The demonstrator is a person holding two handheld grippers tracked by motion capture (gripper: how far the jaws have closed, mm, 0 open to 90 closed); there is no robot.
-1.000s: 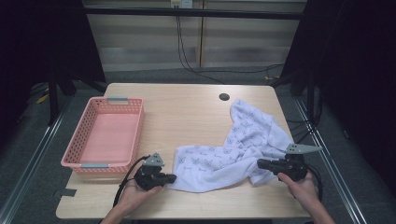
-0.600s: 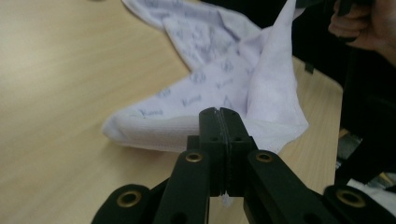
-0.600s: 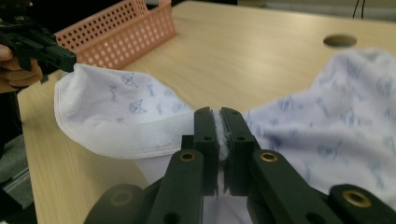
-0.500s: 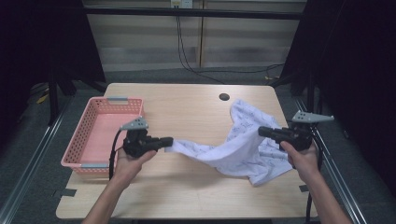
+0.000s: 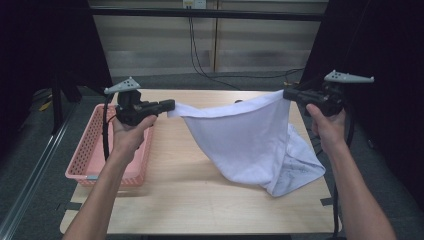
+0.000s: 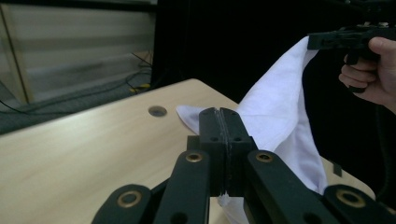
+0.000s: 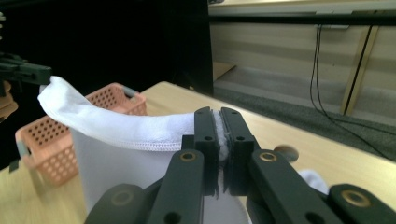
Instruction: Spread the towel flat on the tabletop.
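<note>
a pale wooden rectangular table (image 5: 190, 200) takes up the middle of the high view, seen from above the person's side, with a small round dark hole (image 6: 157, 111) in its top toward the far edge.

a white cloth garment with faint printed marks (image 5: 250, 142) is next in size. it hangs in the air above the table's centre, stretched by its upper hem between the two grippers. from that hem it droops in a loose pouch, and its lower end rests on the tabletop at about 4 o'clock from the table's centre, near the right edge.

a salmon-pink plastic basket with perforated walls (image 5: 95, 155) sits on the table at about 9 o'clock, along the left edge, well apart from the cloth.

the left black two-jaw gripper (image 5: 170, 105) is held by the person's left hand (image 5: 131, 132) above the basket's far end, pointing toward 3 o'clock. in the left gripper view (image 6: 226, 140) its jaws are pressed together with a thin edge of the white cloth pinched between them.

the right black two-jaw gripper (image 5: 288, 93) is held by the right hand (image 5: 327, 125) at about 2 o'clock, above the table's far right corner, pointing toward 9 o'clock. in the right gripper view (image 7: 219, 140) its jaws are clamped on the stitched hem of the cloth, which bunches between the pads.
</note>
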